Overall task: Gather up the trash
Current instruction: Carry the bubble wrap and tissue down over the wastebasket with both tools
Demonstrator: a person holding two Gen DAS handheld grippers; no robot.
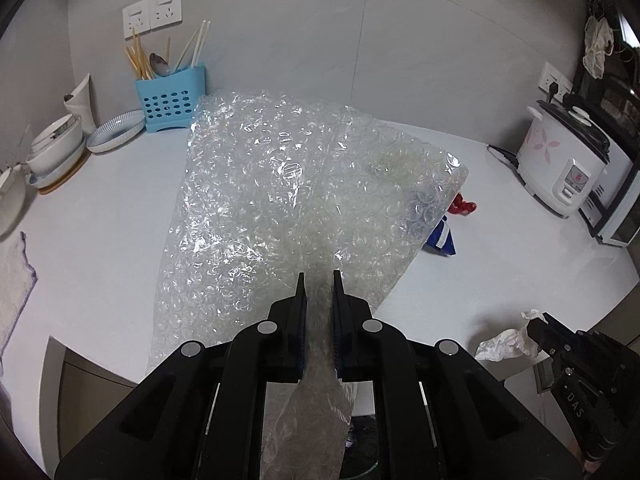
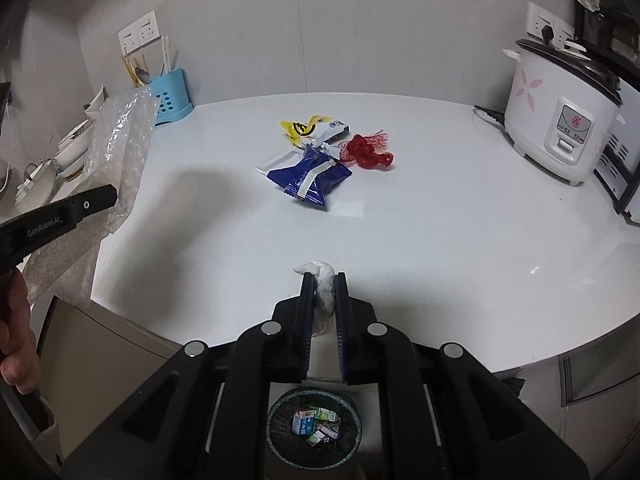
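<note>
My left gripper [image 1: 319, 276] is shut on a large sheet of clear bubble wrap [image 1: 288, 192] that hangs up over the white counter [image 1: 500, 264]. The right wrist view shows that same bubble wrap [image 2: 120, 148] at the left, held by the left gripper [image 2: 114, 192]. My right gripper [image 2: 324, 278] is shut on a crumpled white tissue [image 2: 324, 284] near the counter's front edge; the tissue [image 1: 506, 342] and right gripper [image 1: 534, 328] also show at the lower right of the left wrist view. On the counter lie a blue wrapper [image 2: 308, 178], a yellow and white wrapper [image 2: 310, 128] and red netting [image 2: 366, 152].
A dark mesh bin [image 2: 314, 426] with small cartons sits on the floor below the counter edge. A rice cooker [image 2: 560, 112] stands at the right, a blue cutlery holder [image 1: 170, 98] and stacked bowls [image 1: 56, 148] at the back left. A person's hand [image 2: 16, 336] holds the left gripper.
</note>
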